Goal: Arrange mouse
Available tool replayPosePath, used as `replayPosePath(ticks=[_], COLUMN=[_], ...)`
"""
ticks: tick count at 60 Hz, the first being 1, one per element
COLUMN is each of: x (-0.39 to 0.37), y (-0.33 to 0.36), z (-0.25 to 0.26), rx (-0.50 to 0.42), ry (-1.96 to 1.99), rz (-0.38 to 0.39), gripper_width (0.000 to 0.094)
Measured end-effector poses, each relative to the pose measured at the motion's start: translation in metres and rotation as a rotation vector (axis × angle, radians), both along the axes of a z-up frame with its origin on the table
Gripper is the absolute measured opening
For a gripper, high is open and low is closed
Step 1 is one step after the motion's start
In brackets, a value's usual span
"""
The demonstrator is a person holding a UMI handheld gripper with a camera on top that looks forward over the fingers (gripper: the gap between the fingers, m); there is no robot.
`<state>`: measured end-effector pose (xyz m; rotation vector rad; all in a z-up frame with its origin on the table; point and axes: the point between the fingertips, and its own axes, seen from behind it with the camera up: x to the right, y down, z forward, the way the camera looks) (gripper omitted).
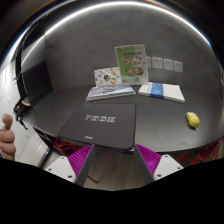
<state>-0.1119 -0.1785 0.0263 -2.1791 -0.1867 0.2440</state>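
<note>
A small yellow mouse lies on the dark table, far off to the right of my gripper and beyond its right finger. A dark closed laptop lies flat just ahead of the fingers, its near edge between them. My gripper is open and empty, with its magenta pads spread wide over the table's near edge. Nothing is between the fingers but bare table.
Beyond the laptop lie a book and an open blue-edged booklet. An upright green card and papers stand at the back. A person's hand shows at the left. A dark chair stands left.
</note>
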Motion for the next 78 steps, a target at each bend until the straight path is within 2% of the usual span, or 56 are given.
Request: replayPosePath(ticks=[17,39,47,61,71,72,74,75,78], x=[0.059,0.295,0.332,0.331,0.329,0.329,0.329,0.329,0.329], y=[0.009,0.077,0.106,0.15,0.168,0.169,0.171,0.171,0.172], z=[-0.002,-0.02,-0.027,-0.033,-0.034,-0.034,-0.034,-0.034,-0.035], rx=[0.018,0.074,0.065,0.074,0.101,0.105,0.114,0.117,0.115], ry=[-0.013,-0.145,-0.107,-0.078,-0.081,-0.081,-0.084,-0.079,-0.073], rz=[-0.082,-0.311,-0.307,-0.255,-0.246,-0.247,-0.252,-0.255,-0.272], gripper_width=[0.0826,0.0821,0.0822,0.082,0.0674,0.0715,0.0617,0.0526,0.0499])
